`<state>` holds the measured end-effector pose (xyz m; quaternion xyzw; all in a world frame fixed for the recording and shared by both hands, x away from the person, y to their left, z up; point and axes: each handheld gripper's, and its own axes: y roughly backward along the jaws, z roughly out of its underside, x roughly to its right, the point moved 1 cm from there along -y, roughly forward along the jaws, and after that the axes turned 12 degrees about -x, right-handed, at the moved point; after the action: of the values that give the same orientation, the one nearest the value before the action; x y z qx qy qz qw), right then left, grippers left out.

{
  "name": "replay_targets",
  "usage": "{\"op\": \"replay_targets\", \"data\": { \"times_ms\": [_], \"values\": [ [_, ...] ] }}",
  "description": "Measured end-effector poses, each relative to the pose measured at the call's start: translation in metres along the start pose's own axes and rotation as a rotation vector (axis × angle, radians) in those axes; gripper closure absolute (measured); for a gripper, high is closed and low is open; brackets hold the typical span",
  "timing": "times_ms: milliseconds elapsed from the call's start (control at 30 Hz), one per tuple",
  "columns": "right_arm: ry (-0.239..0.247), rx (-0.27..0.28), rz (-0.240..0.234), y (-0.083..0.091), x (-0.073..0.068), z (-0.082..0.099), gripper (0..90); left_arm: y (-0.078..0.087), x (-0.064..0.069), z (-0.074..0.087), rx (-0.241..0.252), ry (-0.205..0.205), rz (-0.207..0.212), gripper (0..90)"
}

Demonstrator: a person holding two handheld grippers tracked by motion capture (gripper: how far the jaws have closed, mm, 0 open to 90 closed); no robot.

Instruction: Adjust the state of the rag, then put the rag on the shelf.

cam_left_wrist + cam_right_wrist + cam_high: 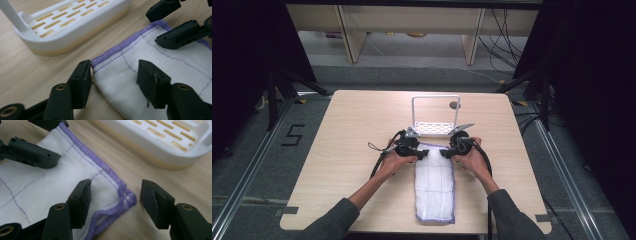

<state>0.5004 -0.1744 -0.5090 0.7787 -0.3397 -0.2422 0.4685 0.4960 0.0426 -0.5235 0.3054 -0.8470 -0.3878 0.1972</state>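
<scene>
Cloth (435,187): flat on table (342,150), 6 o'clock of rack (435,129).
Left gripper (113,75): released, jaws straddle cloth's 11 o'clock corner.
Right gripper (115,195): released, straddles 1 o'clock corner.

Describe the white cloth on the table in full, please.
The cloth is white, quilted with thin purple stitch lines and bound in a purple hem. It looks soft, folded into a long strip, flat on the wooden table, its far end just short of the white slotted rack. The left hand-held gripper straddles its far left corner and the right hand-held gripper its far right corner; both sets of jaws stand open, not yet pinching.
</scene>
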Motion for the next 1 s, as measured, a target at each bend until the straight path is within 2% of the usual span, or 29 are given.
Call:
{"op": "replay_targets", "data": {
  "times_ms": [67, 200, 233, 267, 300, 333, 433, 533, 567, 600, 633, 700, 733, 767, 800, 833, 900, 933, 967, 1000],
  "values": [
    [-0.019, -0.005, -0.014, 0.001, 0.0, 0.001, 42.5, -0.002, 0.001, -0.001, -0.011, -0.011, -0.006, 47.1],
    [-0.017, 0.024, 0.0, -0.001, 0.003, 0.003, 44.4, -0.002, 0.002, -0.003, -0.016, -0.031, 0.008, 53.2],
    [-0.008, 0.009, -0.009, 0.001, 0.001, 0.004, 47.6, -0.002, 0.002, -0.003, -0.019, -0.039, 0.012, 59.7],
    [-0.008, 0.009, -0.009, 0.001, 0.001, 0.004, 47.6, -0.002, 0.002, -0.003, -0.019, -0.05, 0.013, 59.7],
    [-0.005, 0.003, -0.013, 0.002, 0.0, 0.004, 50.3, -0.002, 0.004, -0.003, -0.021, -0.06, 0.017, 65.6],
    [-0.005, 0.003, -0.013, 0.002, 0.0, 0.004, 50.3, -0.002, 0.005, -0.004, -0.019, -0.068, 0.014, 65.6],
    [-0.001, 0.013, -0.022, 0.001, -0.001, 0.004, 57.8, -0.001, 0.008, -0.004, -0.017, -0.095, -0.002, 74.0],
    [0.0, 0.014, -0.047, 0.001, -0.002, 0.004, 69.8, -0.001, 0.009, -0.005, -0.019, -0.104, 0.002, 79.4],
    [0.003, 0.014, -0.055, 0.001, -0.002, 0.004, 71.8, -0.001, 0.009, -0.005, -0.018, -0.105, 0.002, 80.0],
    [0.022, 0.023, -0.083, 0.001, -0.003, 0.004, 73.5, -0.001, 0.009, -0.005, -0.016, -0.106, 0.002, 80.6],
    [0.03, 0.032, -0.077, 0.001, -0.003, 0.005, 77.5, 0.0, 0.01, -0.004, -0.016, -0.11, -0.006, 81.3],
    [0.019, 0.03, -0.064, 0.002, -0.003, 0.006, 79.2, 0.001, 0.01, -0.004, -0.016, -0.117, -0.002, 81.6],
    [0.039, 0.04, -0.076, 0.002, -0.003, 0.006, 80.7, 0.002, 0.01, -0.004, -0.015, -0.121, -0.009, 81.8],
    [0.037, 0.026, -0.088, 0.007, -0.004, 0.007, 82.5, 0.004, 0.012, -0.005, -0.006, -0.118, -0.007, 81.9],
    [0.037, 0.026, -0.088, 0.007, -0.004, 0.007, 82.5, 0.004, 0.012, -0.005, -0.006, -0.118, -0.007, 82.0],
    [0.052, 0.049, -0.073, 0.006, -0.003, 0.007, 83.0, 0.006, 0.012, -0.005, 0.002, -0.123, -0.009, 82.0],
    [0.055, 0.046, -0.083, 0.011, -0.004, 0.006, 83.6, 0.009, 0.012, -0.006, 0.011, -0.128, -0.004, 82.0],
    [0.042, 0.066, -0.089, 0.013, -0.005, 0.006, 83.8, 0.012, 0.013, -0.006, 0.016, -0.125, -0.005, 82.0],
    [0.049, 0.057, -0.086, 0.017, -0.005, 0.005, 83.8, 0.014, 0.013, -0.007, 0.024, -0.123, -0.004, 82.0],
    [0.04, 0.083, -0.093, 0.018, -0.006, 0.005, 83.8, 0.016, 0.014, -0.007, 0.027, -0.119, -0.01, 82.0]
  ]
}}
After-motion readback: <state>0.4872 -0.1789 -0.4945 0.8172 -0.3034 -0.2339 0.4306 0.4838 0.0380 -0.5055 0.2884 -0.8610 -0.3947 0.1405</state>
